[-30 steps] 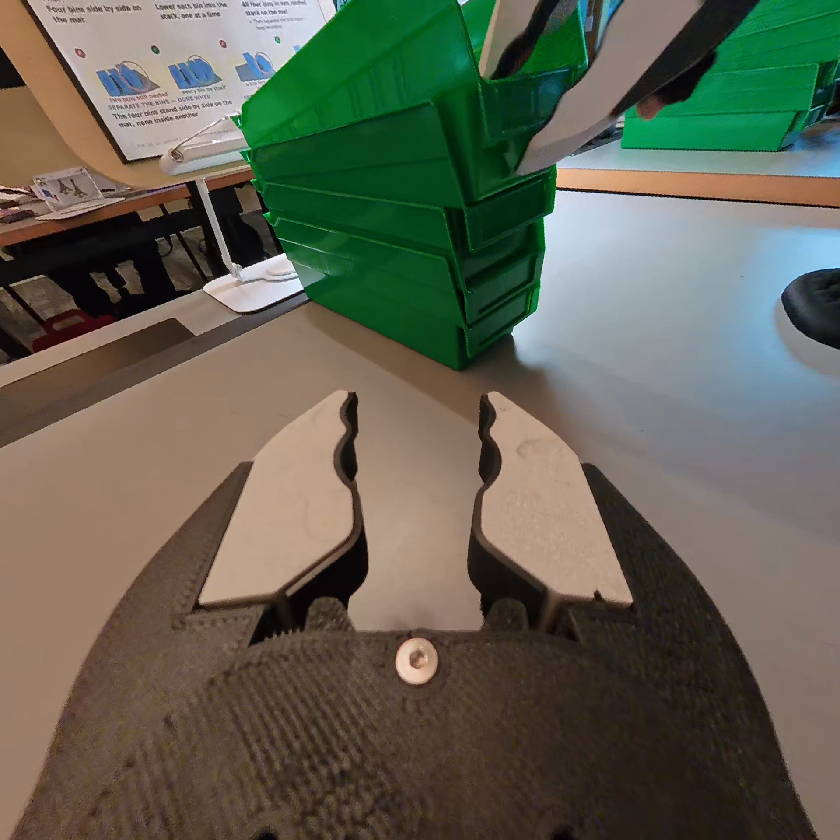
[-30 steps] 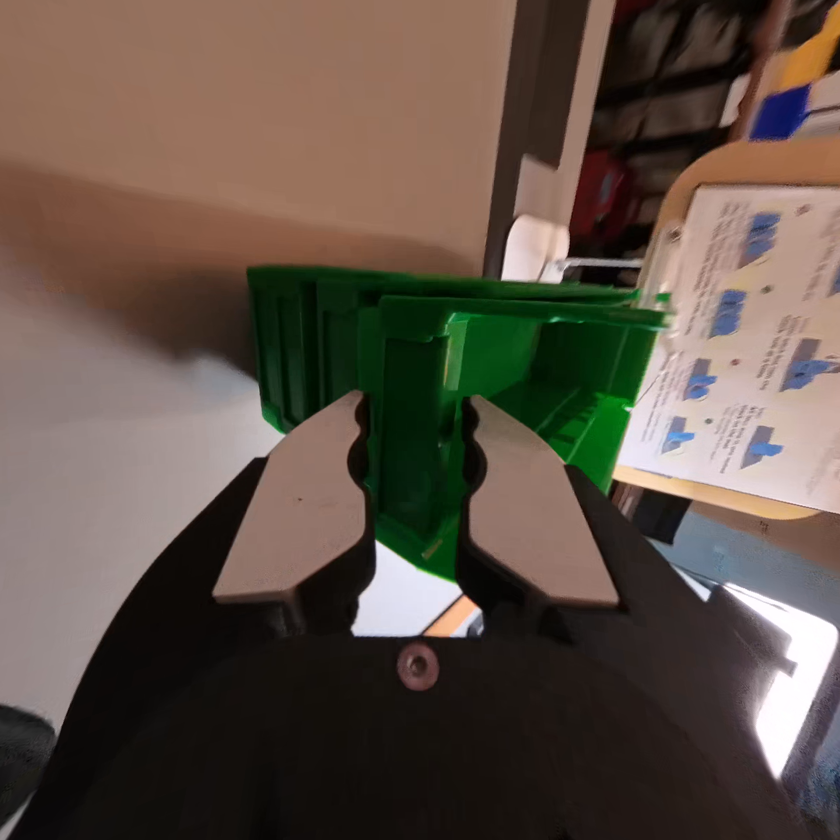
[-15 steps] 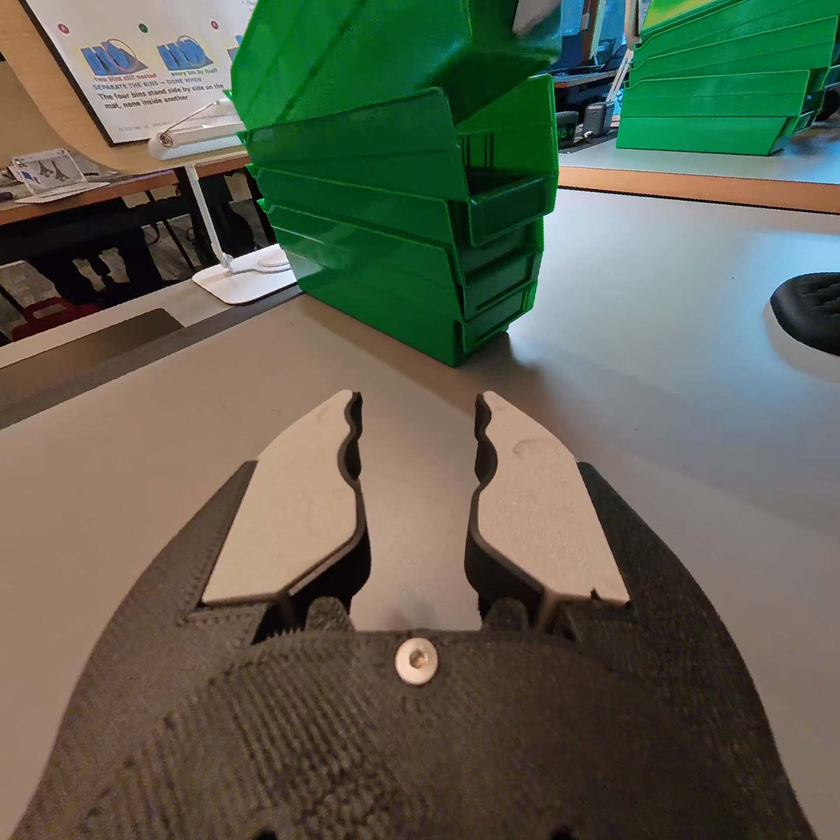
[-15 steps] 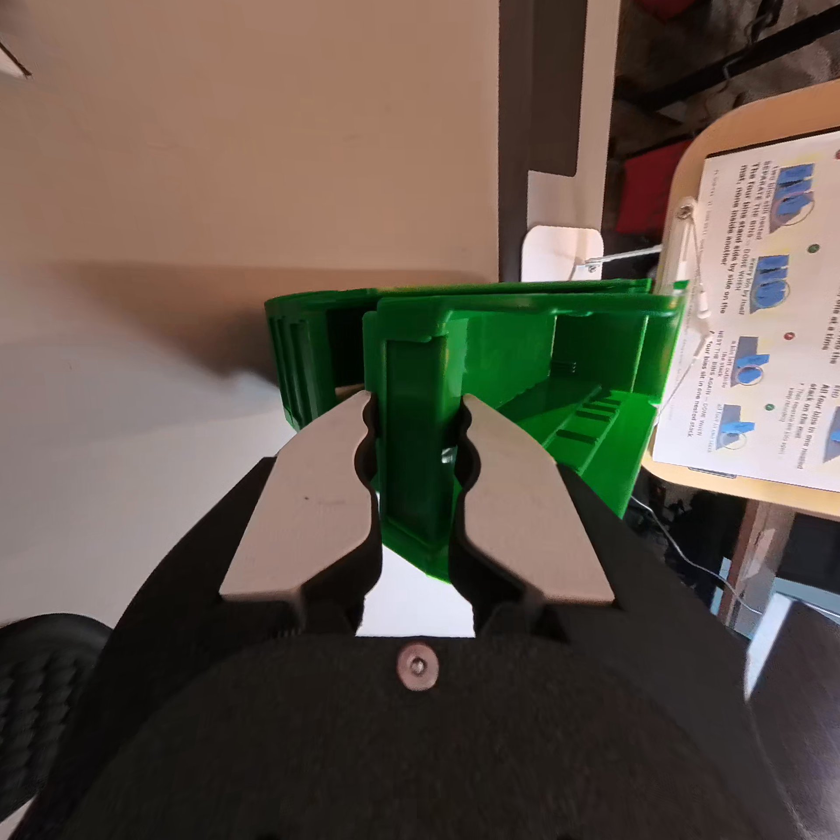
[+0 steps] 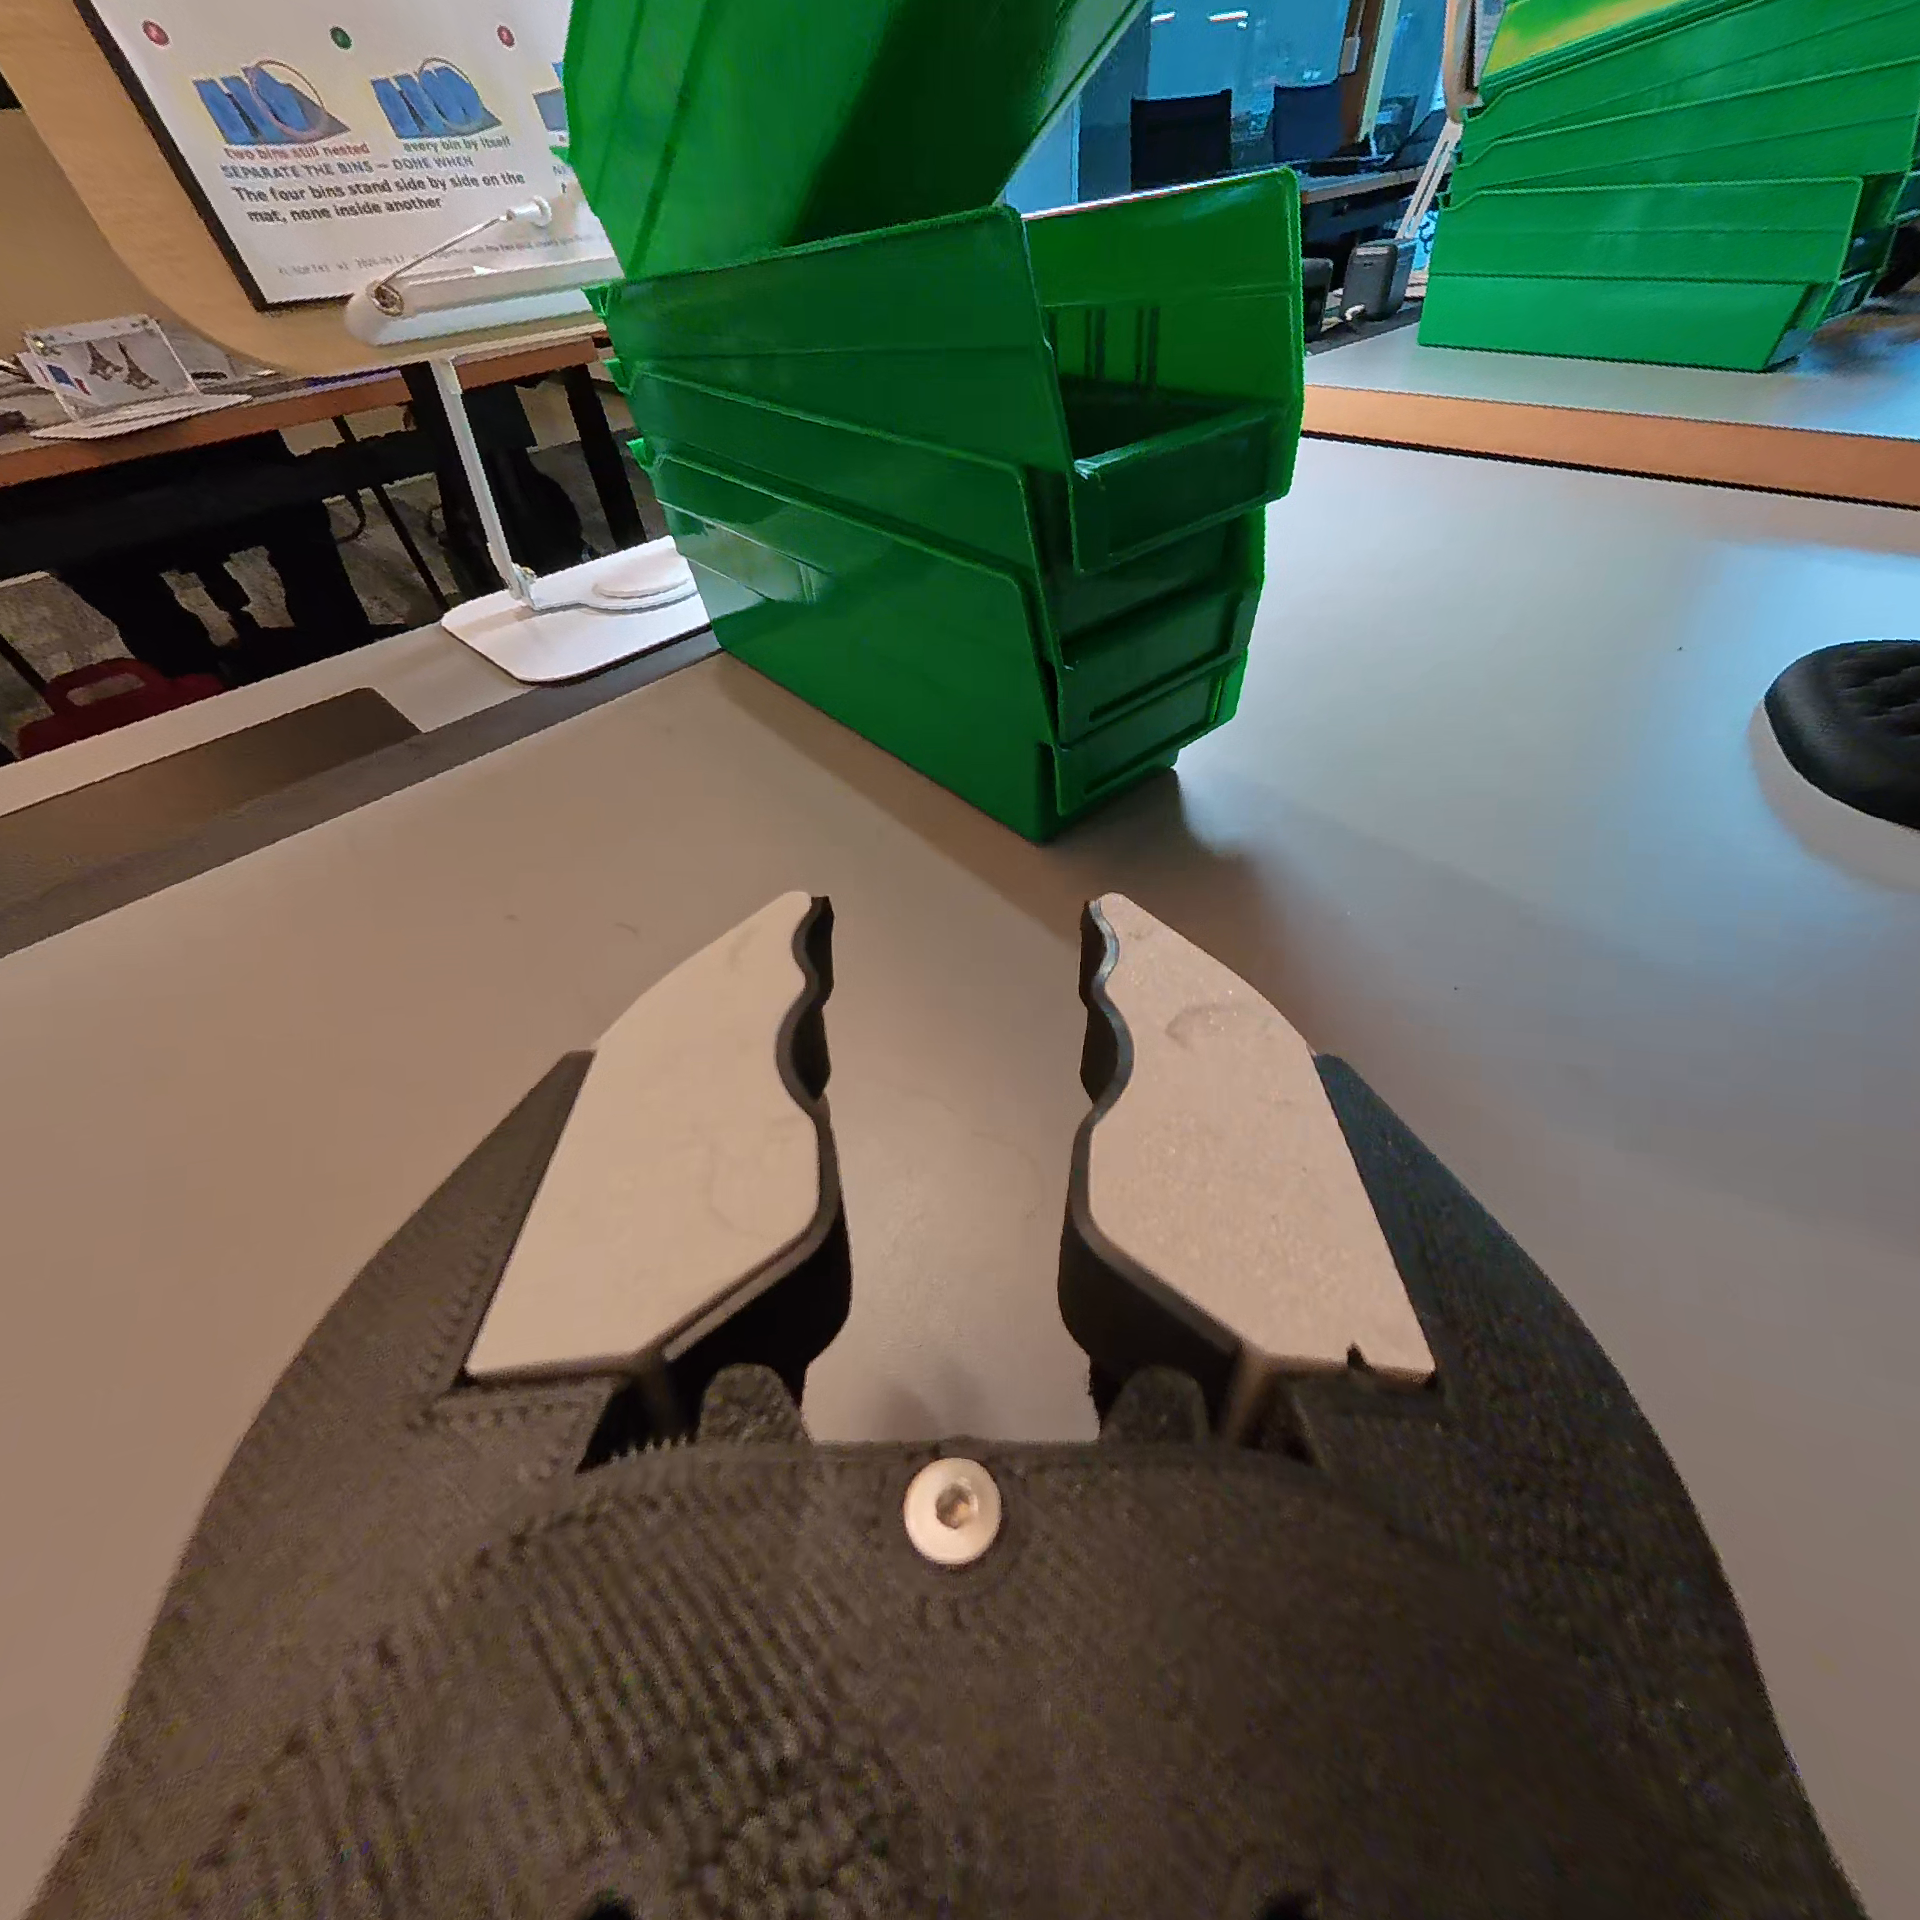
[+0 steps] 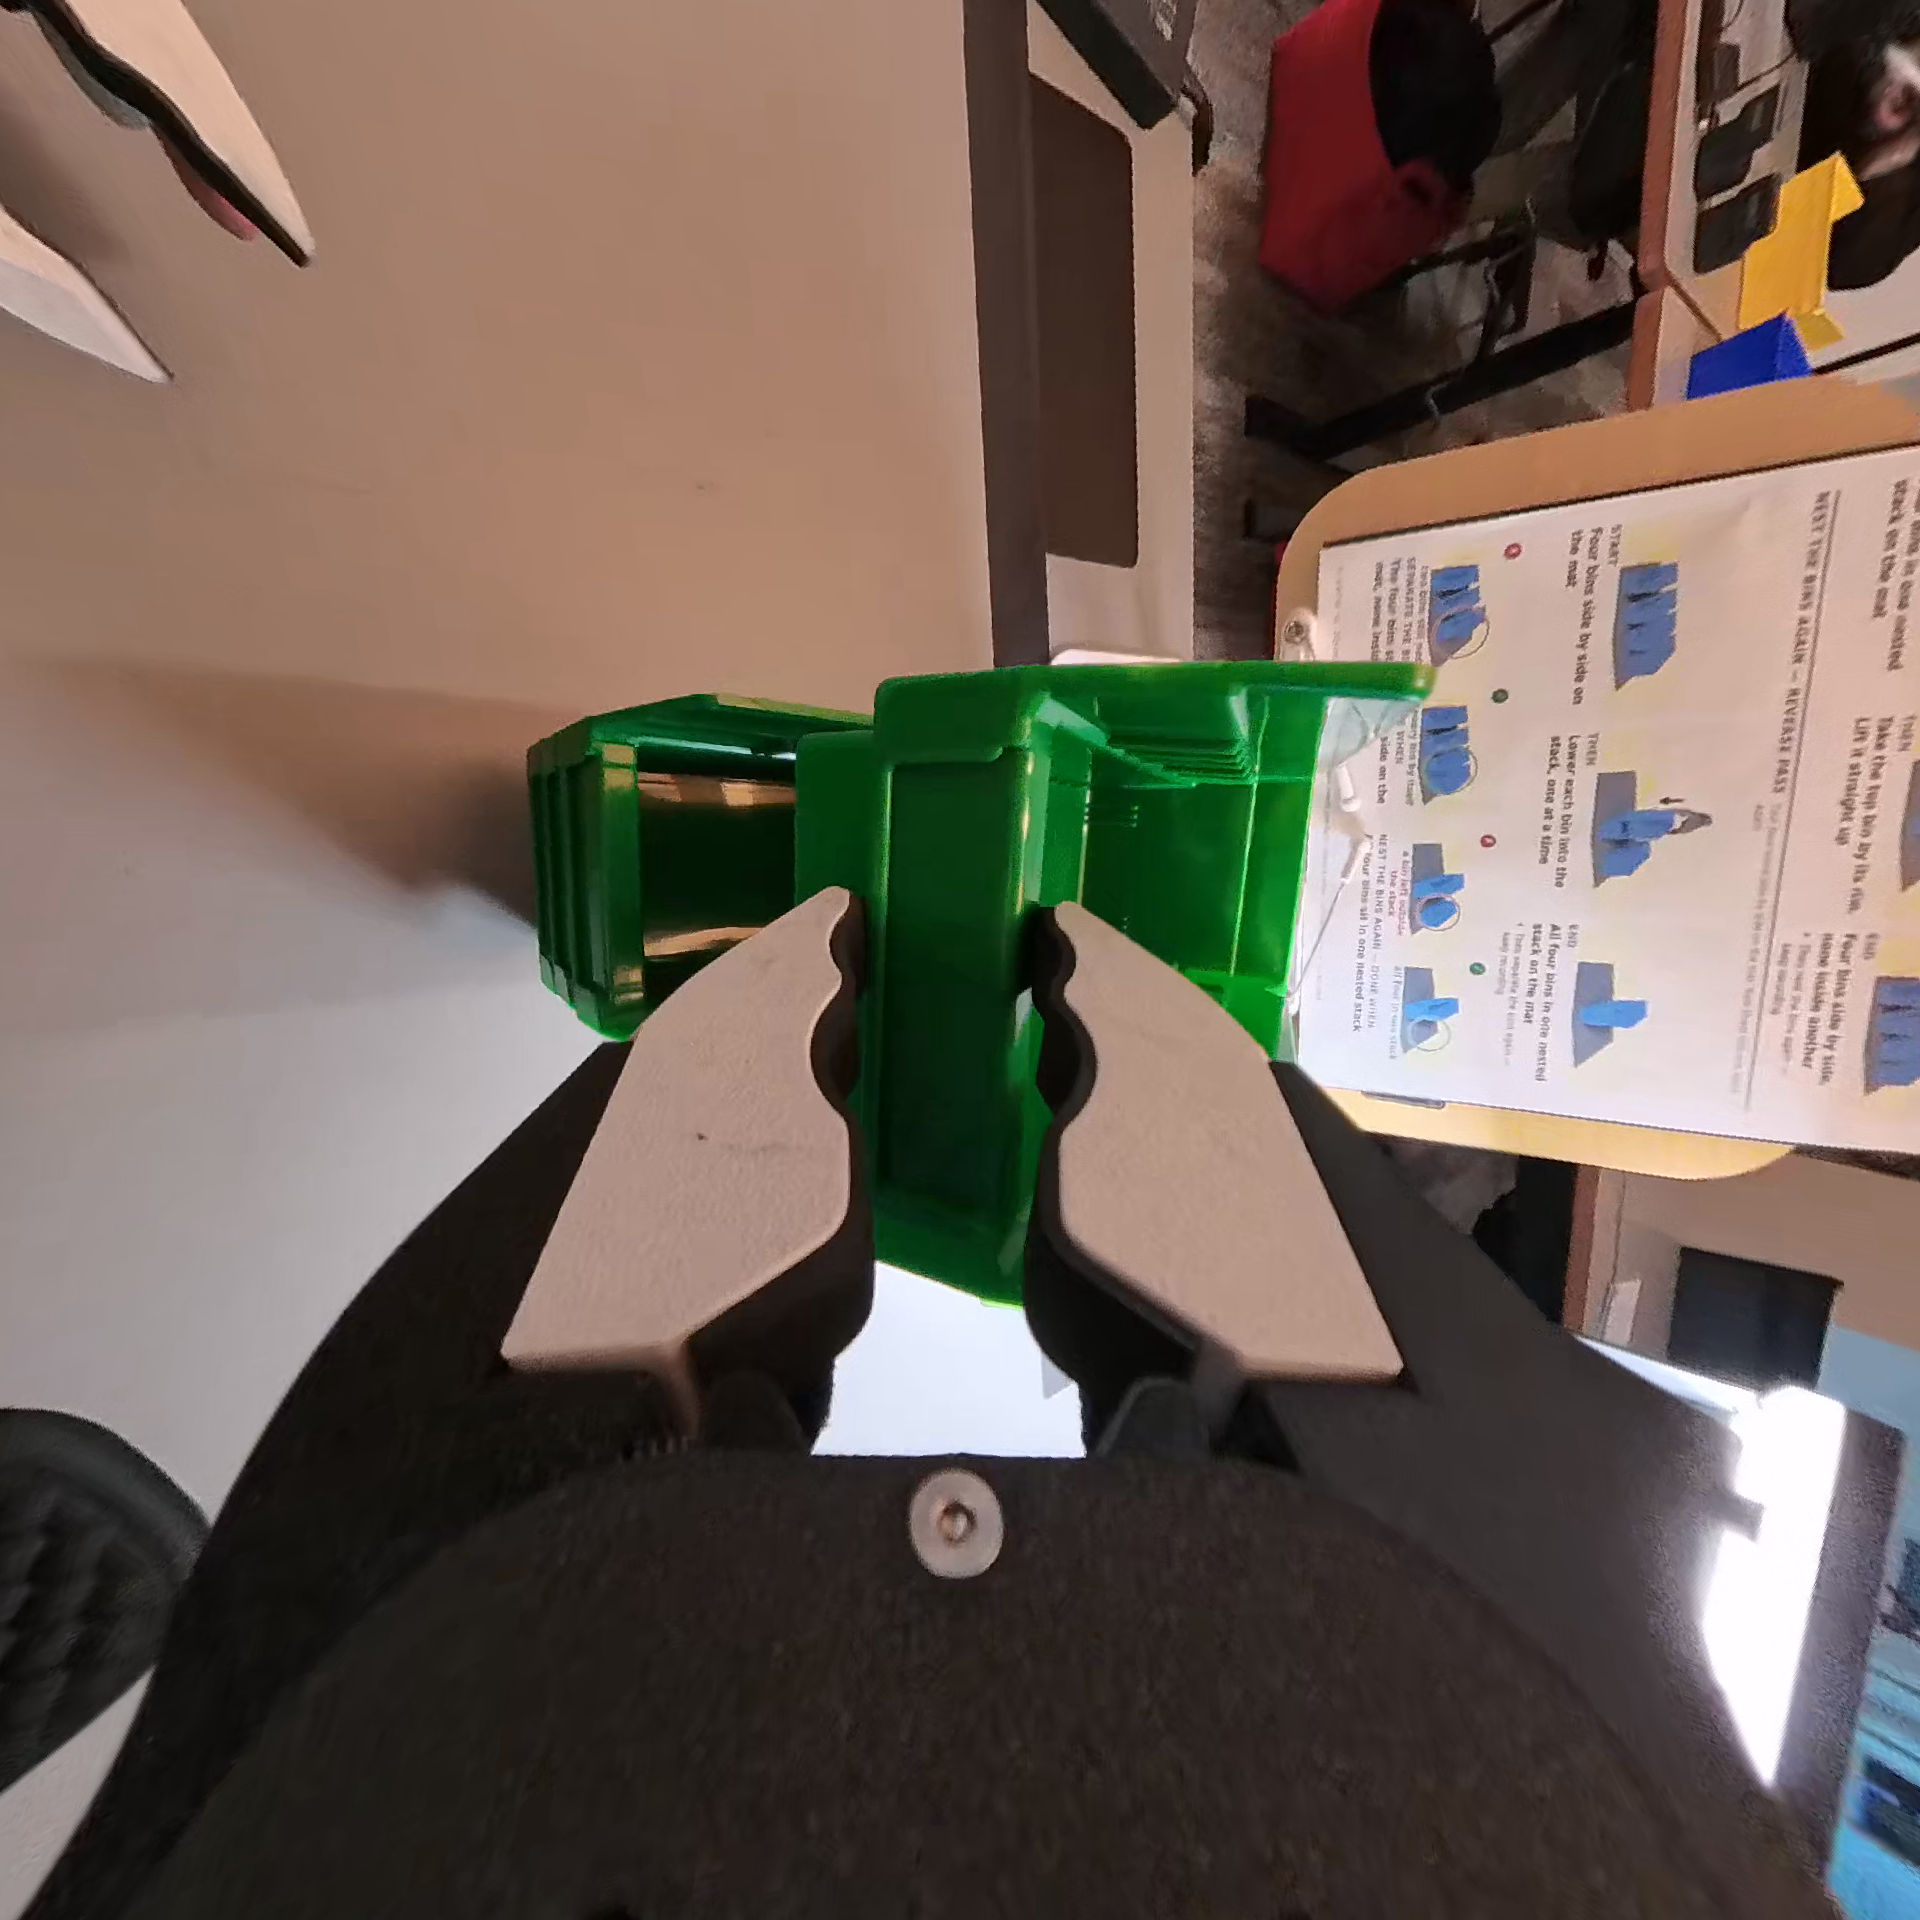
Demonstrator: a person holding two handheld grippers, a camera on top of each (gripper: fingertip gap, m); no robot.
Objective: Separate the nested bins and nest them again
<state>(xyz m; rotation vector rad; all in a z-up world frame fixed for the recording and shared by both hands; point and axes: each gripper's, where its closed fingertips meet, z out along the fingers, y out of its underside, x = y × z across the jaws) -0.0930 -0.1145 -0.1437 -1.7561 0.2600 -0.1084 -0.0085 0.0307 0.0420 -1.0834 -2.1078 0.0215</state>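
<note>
A stack of nested green bins (image 5: 935, 540) stands on the grey mat ahead of my left gripper (image 5: 956, 914), which is open and empty, low over the mat and a short way in front of the stack. My right gripper (image 6: 940, 935) is shut on the front lip of the top green bin (image 6: 945, 987) and holds it lifted and tilted above the stack (image 6: 665, 852). The lifted bin (image 5: 810, 104) shows at the top of the left wrist view. The left gripper's fingertips (image 6: 208, 187) show at the top left of the right wrist view.
A white lamp base (image 5: 582, 623) stands behind the stack at the mat's far edge. An instruction poster (image 5: 343, 135) leans behind it. A black round pad (image 5: 1860, 717) lies at the right. More green bins (image 5: 1662, 229) sit on a far table. One gripper's finger ends stand about 25 cm off the other's.
The right gripper has lifted the top bin up and clear of the stack, tilting it. The left gripper has stayed nearly still.
</note>
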